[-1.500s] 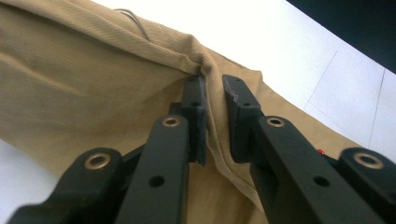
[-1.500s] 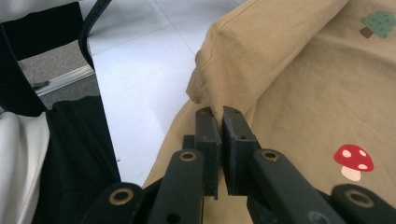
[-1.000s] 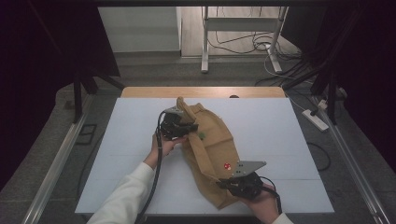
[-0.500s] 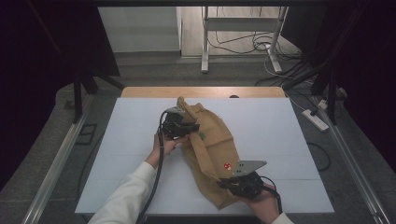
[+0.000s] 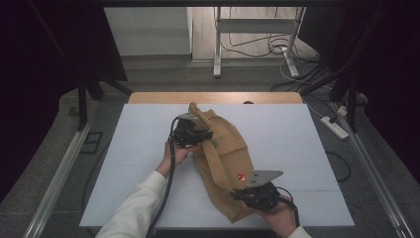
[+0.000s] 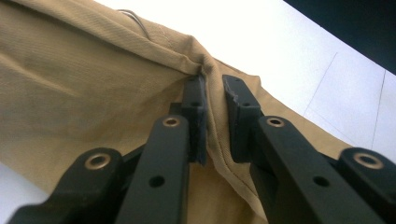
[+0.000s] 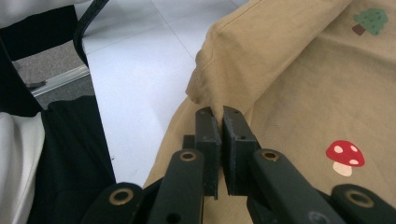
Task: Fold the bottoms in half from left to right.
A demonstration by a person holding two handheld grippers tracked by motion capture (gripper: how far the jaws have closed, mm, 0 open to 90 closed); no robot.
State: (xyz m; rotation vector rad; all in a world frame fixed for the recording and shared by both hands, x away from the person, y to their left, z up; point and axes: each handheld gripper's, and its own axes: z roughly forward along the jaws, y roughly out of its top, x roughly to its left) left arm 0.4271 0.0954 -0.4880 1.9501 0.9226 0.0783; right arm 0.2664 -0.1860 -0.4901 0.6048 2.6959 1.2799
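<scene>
On the counter (image 5: 297, 139): tan garment (image 5: 225, 153) mid-surface | left hand-held gripper (image 5: 194, 133) pinches its far fold | right hand-held gripper (image 5: 257, 194) clamps near hem | step: likely folding | next: lift together, keeping cloth taut

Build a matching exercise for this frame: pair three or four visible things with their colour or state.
Things:
1. left gripper
2. right gripper
3. mushroom print
4. tree print

States:
A. green
B. red cap with white dots
C. clamped on the tan garment's near edge
D. jaws set around a raised fold, a gap between them

Pairs: 1-D, 2-C, 3-B, 4-A
</scene>
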